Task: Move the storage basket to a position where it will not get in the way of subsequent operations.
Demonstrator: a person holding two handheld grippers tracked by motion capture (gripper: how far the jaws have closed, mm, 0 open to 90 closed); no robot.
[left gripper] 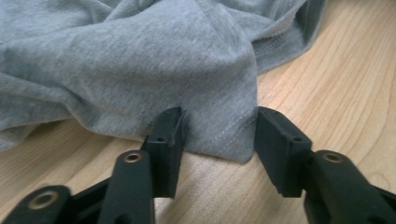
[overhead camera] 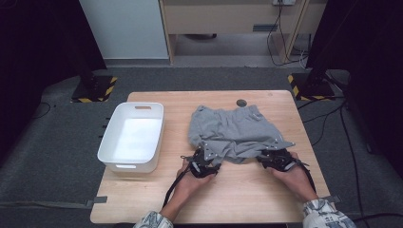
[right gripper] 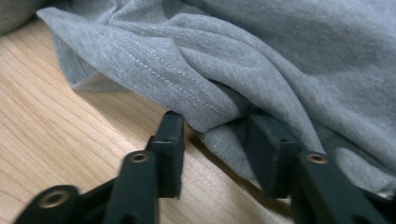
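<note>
Here the grey garment (overhead camera: 235, 130) lies crumpled on the table (overhead camera: 247, 194), right of a white bin (overhead camera: 132, 137), with both grippers at its near edge. In the left gripper view, the left gripper (left gripper: 217, 135) stands partly open with a hemmed corner of cloth between the jaws; they flank the fabric but do not visibly pinch it. The right gripper (right gripper: 212, 140) is likewise half open astride a bunched fold, and whether its pads press the cloth cannot be told.

The main risk is a poor bite. If the jaws close on only the top layer, or on the very tip of the corner, the cloth may slip out as soon as it is lifted. The right side straddles several folds, so it could catch too many layers and leave the garment twisted. Uneven lifting would drag it sideways.
</note>
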